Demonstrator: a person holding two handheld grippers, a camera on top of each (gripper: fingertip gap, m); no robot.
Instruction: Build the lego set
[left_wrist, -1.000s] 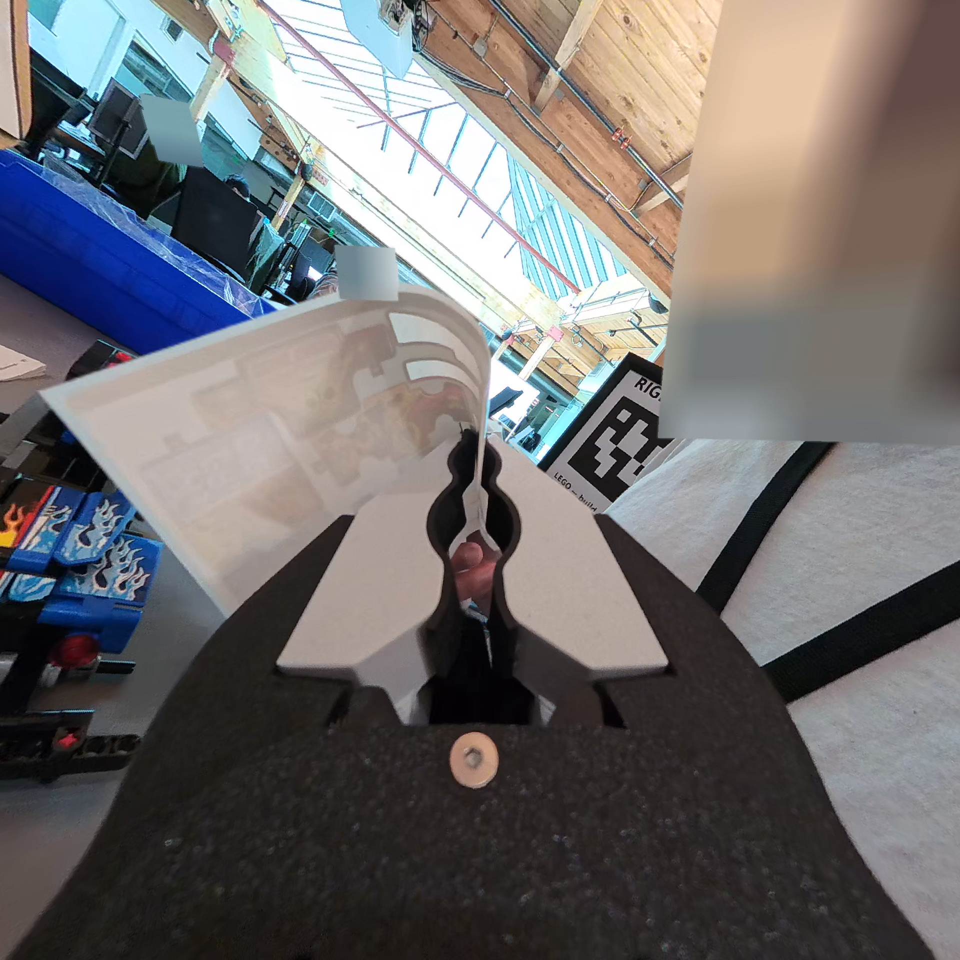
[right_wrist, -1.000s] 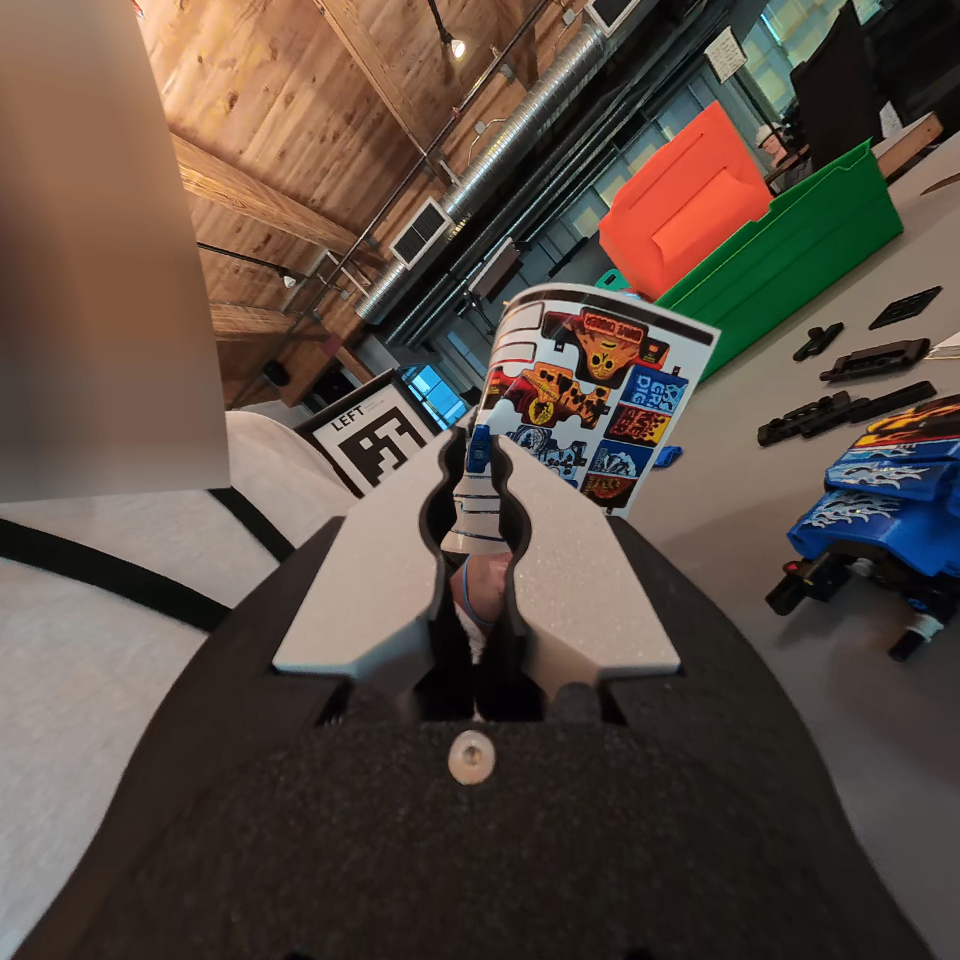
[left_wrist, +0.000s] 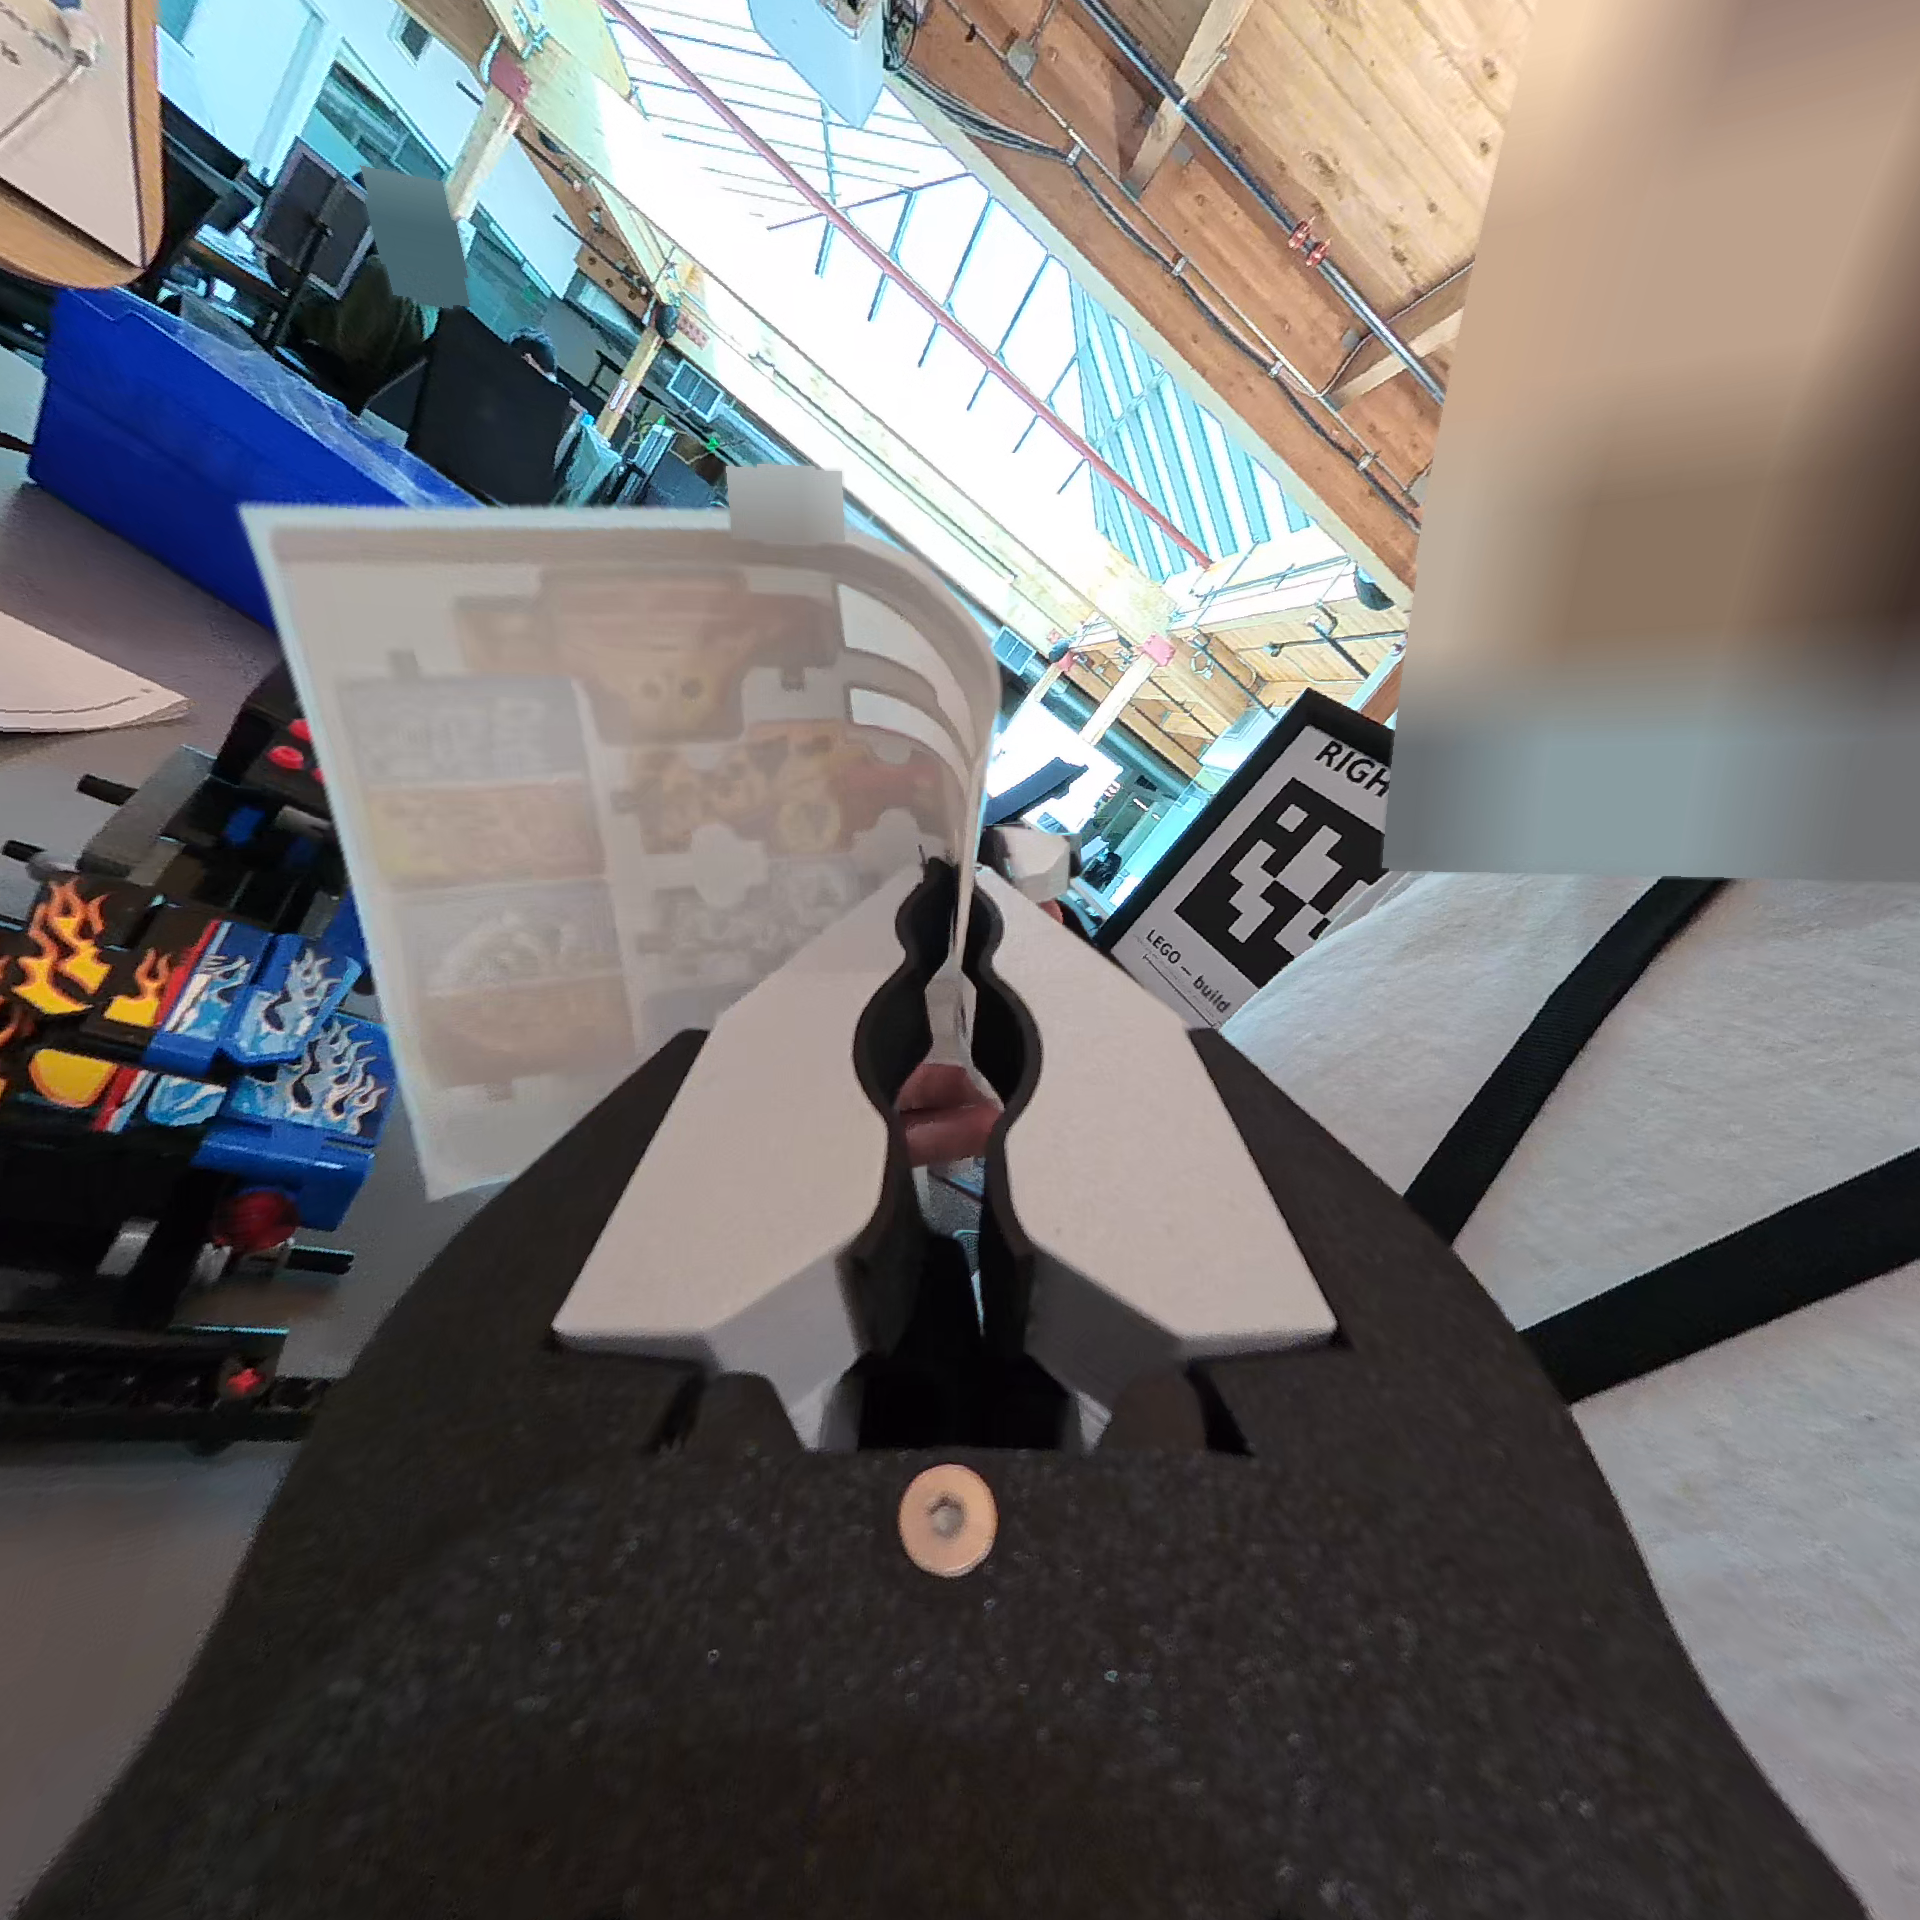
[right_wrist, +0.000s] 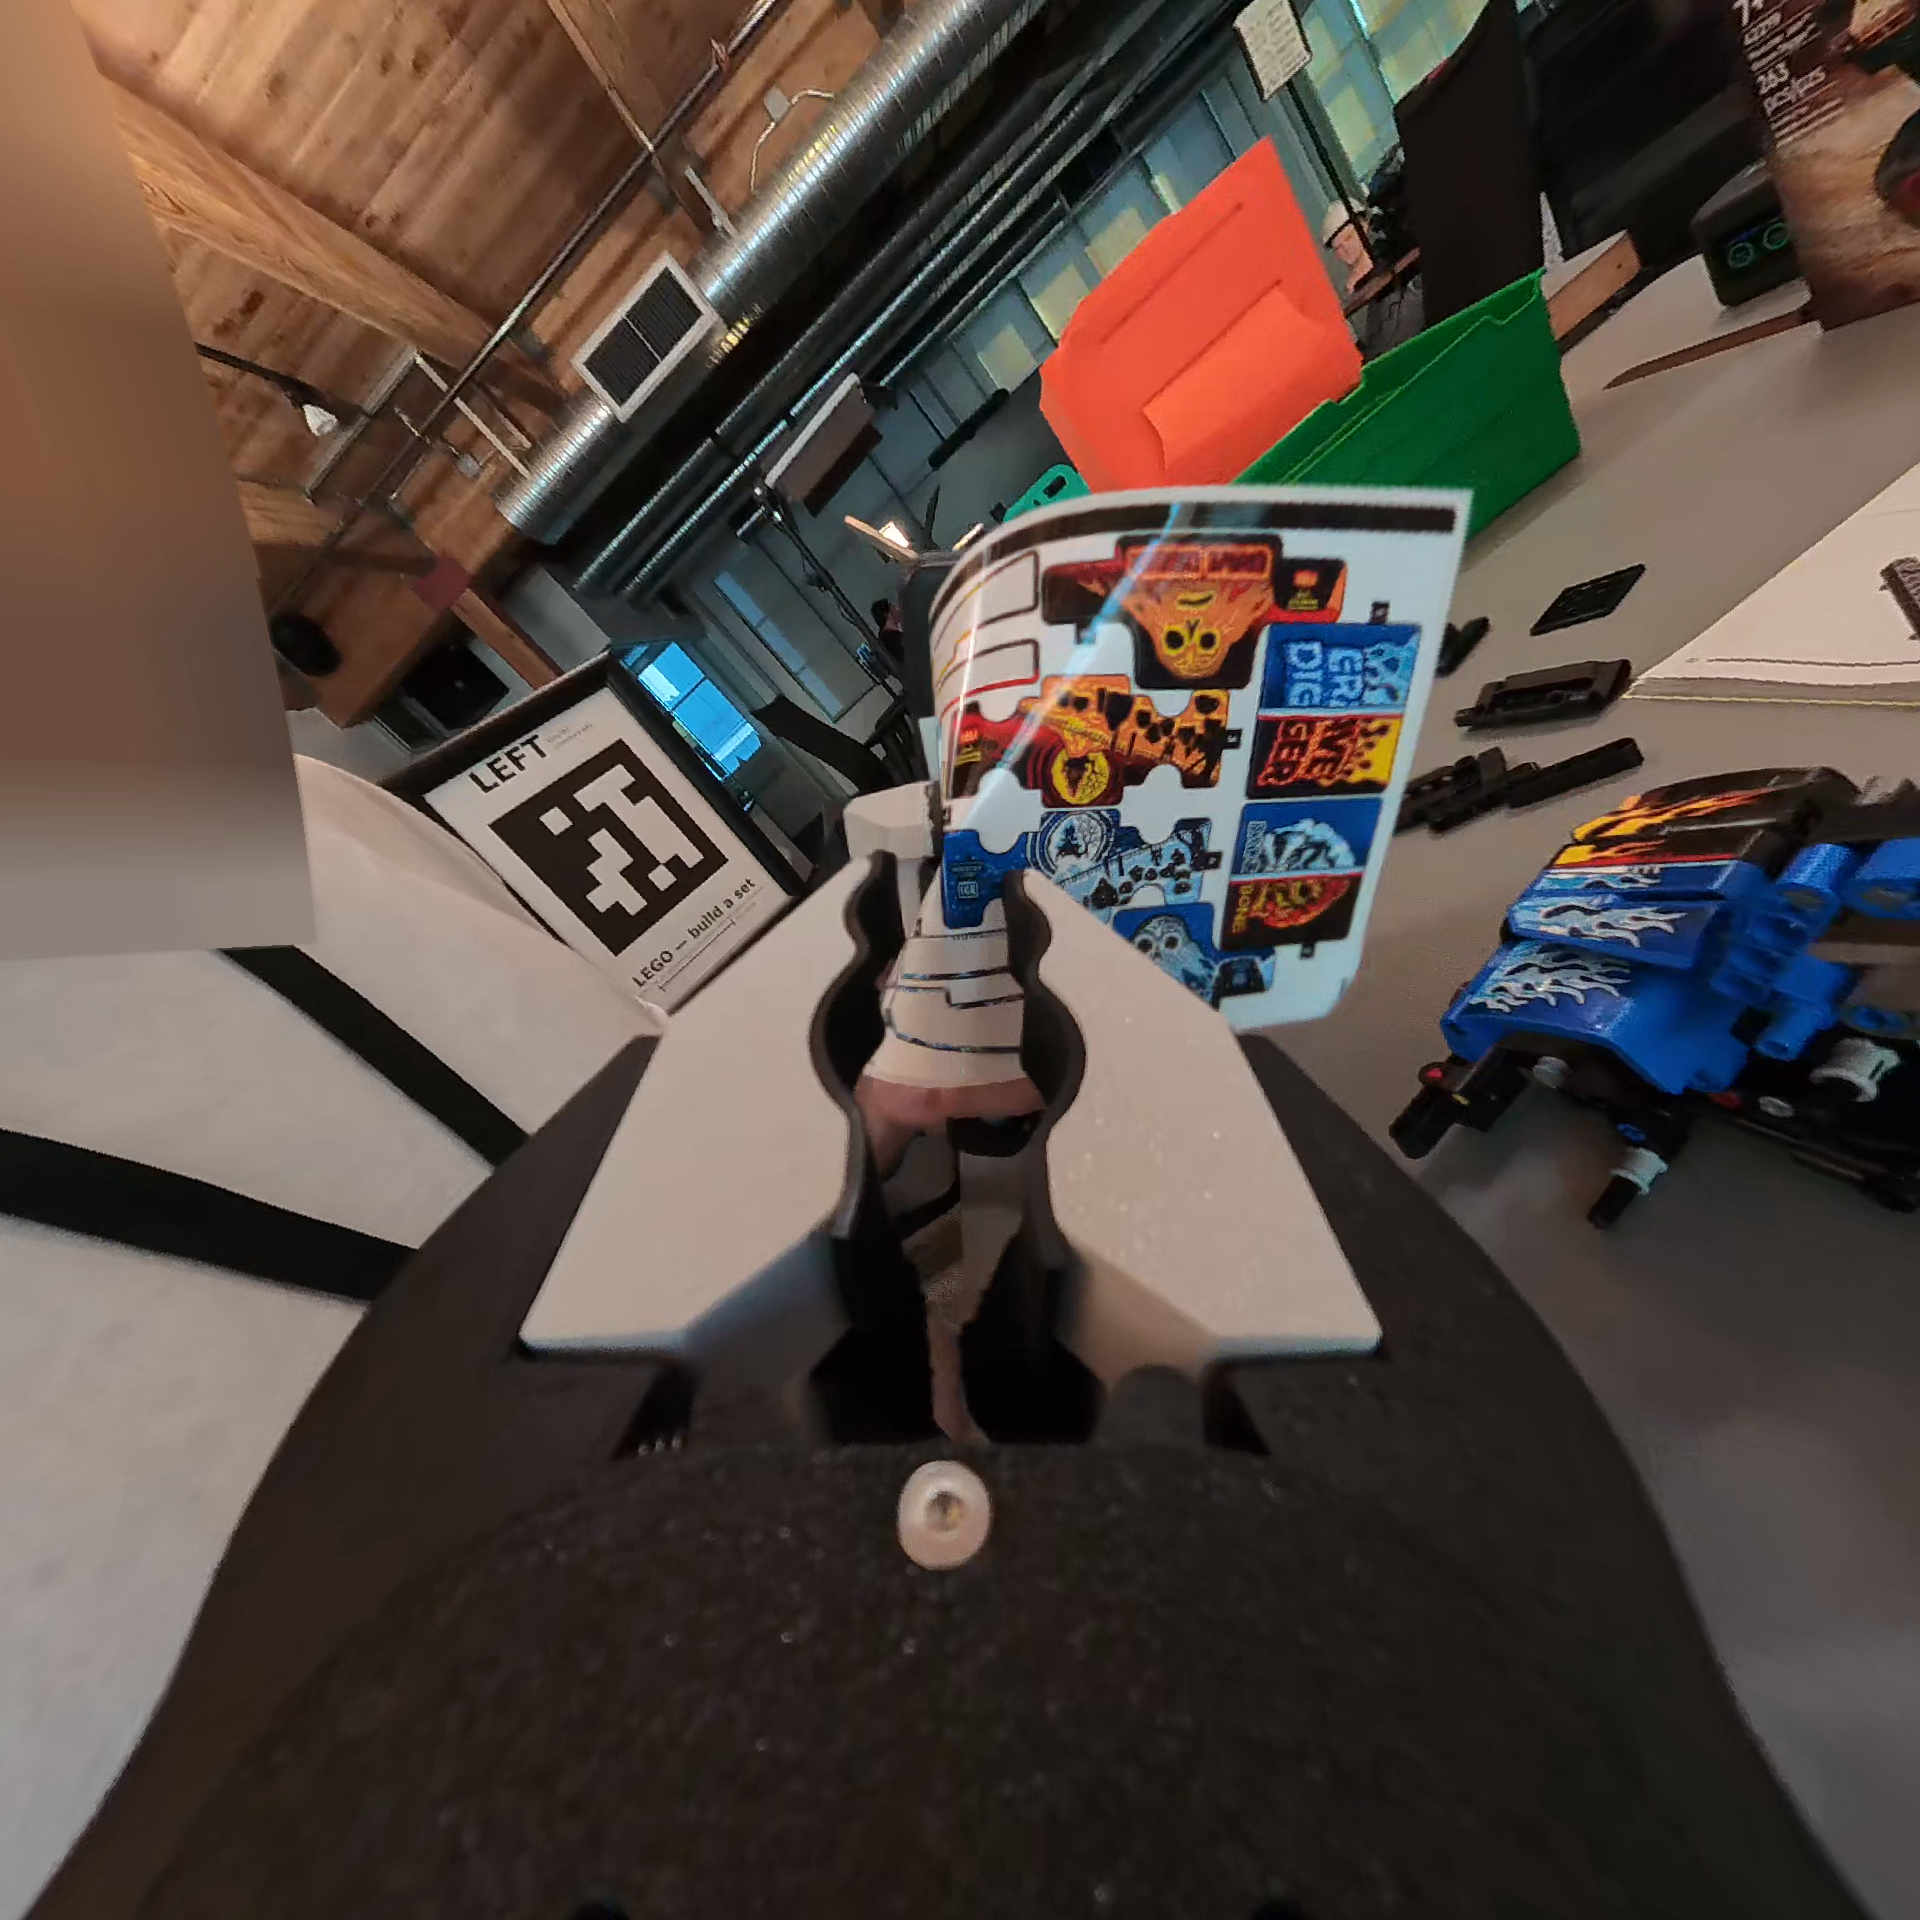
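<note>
A sticker sheet is held up in the air between both grippers. The left wrist view shows its pale back (left_wrist: 623, 831), the right wrist view its printed front (right_wrist: 1195, 748). My left gripper (left_wrist: 954, 904) is shut on the sheet's right edge. My right gripper (right_wrist: 940, 883) has its jaws a little apart around the sheet's curled lower-left corner. Its fingertip (left_wrist: 1034, 862) shows just behind the sheet, and the left gripper's fingertip (right_wrist: 888, 821) shows beside the corner. The blue and black lego truck with flame stickers lies on the table (left_wrist: 208, 1039) (right_wrist: 1714, 935).
A person's white shirt with black straps (left_wrist: 1662, 1143) is close behind the grippers. A blue bin (left_wrist: 208, 447) stands at the back left. A green bin (right_wrist: 1434, 416) and an orange box (right_wrist: 1195, 332) stand at the back. Loose black parts (right_wrist: 1538, 696) and paper (right_wrist: 1818, 623) lie on the table. The tips of both grippers are at nearly the same place.
The sheet has turned more upright and swung with the left gripper. The right gripper's jaws have widened around the sheet's corner.
</note>
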